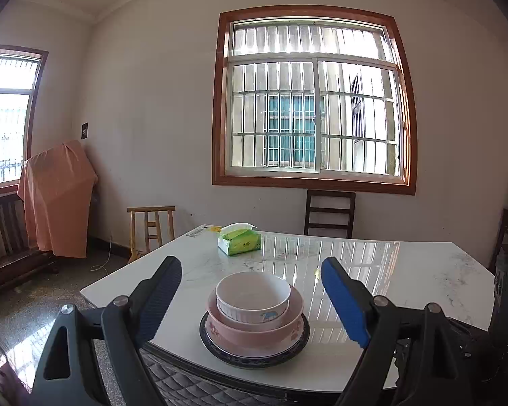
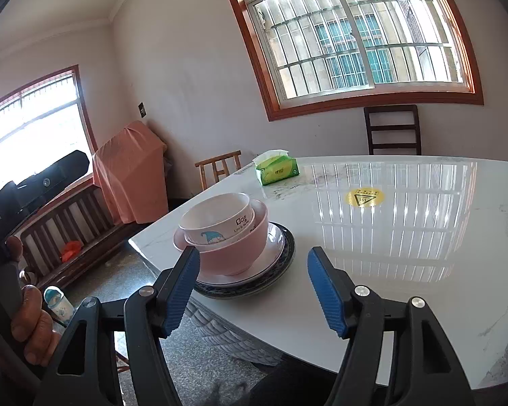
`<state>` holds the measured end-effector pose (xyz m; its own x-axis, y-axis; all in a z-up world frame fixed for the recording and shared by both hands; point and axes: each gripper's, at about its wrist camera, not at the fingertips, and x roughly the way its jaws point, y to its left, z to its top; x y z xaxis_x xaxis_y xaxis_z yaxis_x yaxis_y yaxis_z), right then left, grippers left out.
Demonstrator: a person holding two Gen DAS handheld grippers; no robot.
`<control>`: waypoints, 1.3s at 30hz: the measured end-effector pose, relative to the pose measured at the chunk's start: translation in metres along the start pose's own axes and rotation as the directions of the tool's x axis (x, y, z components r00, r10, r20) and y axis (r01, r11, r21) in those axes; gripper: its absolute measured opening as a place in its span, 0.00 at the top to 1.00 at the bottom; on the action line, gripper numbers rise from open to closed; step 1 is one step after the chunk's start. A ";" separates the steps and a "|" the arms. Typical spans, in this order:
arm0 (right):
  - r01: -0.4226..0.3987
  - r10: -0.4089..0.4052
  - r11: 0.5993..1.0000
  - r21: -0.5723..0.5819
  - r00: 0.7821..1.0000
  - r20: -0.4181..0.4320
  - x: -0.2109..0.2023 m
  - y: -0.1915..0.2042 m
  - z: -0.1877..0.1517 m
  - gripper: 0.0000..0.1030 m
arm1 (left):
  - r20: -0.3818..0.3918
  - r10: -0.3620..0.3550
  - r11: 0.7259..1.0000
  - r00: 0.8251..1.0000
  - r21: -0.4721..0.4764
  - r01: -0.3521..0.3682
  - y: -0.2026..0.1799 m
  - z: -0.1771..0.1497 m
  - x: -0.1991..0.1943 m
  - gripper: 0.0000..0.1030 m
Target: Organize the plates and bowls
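Observation:
One stack stands near the marble table's (image 1: 406,270) near-left corner. A white bowl (image 1: 252,292) with a blue cartoon print nests in a pink bowl (image 1: 254,330), which rests on a white plate over a dark-rimmed plate (image 1: 254,360). My left gripper (image 1: 250,265) is open, its fingers wide to either side of the stack and clear of it. In the right wrist view the same white bowl (image 2: 216,216), pink bowl (image 2: 233,253) and dark-rimmed plate (image 2: 288,248) lie just beyond my right gripper (image 2: 254,253). That gripper is open with nothing between its pads.
A green tissue pack (image 1: 240,242) lies at the table's far left, and a yellow sticker (image 2: 362,198) is on the tabletop. A dark chair (image 1: 329,213) stands behind the table, a wooden stool (image 1: 152,226) to its left. A hand (image 2: 27,304) holds the other gripper's handle at left.

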<state>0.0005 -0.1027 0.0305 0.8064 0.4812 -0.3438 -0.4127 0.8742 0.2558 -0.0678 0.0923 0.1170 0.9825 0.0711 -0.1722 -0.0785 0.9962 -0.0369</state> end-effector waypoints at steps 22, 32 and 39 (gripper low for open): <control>0.071 -0.069 0.996 -0.047 0.997 0.040 -0.012 0.017 -0.027 0.14 | -0.181 0.033 0.999 0.983 0.003 -0.033 0.013 -0.061 0.033 0.16; 0.074 -0.074 0.996 -0.042 0.997 0.012 -0.010 0.011 -0.033 0.11 | -0.232 0.040 0.999 0.972 0.029 -0.034 0.009 -0.077 0.049 0.16; 0.109 -0.110 0.994 -0.011 0.993 -0.047 -0.005 -0.019 -0.031 0.06 | -0.257 0.102 0.995 0.961 0.043 -0.094 0.004 -0.092 0.061 0.16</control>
<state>-0.0090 -0.1195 -0.0008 0.8261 0.3849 -0.4116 -0.3268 0.9223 0.2066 -0.0237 0.0958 0.0155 0.8927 0.1568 -0.4224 -0.1627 0.9864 0.0221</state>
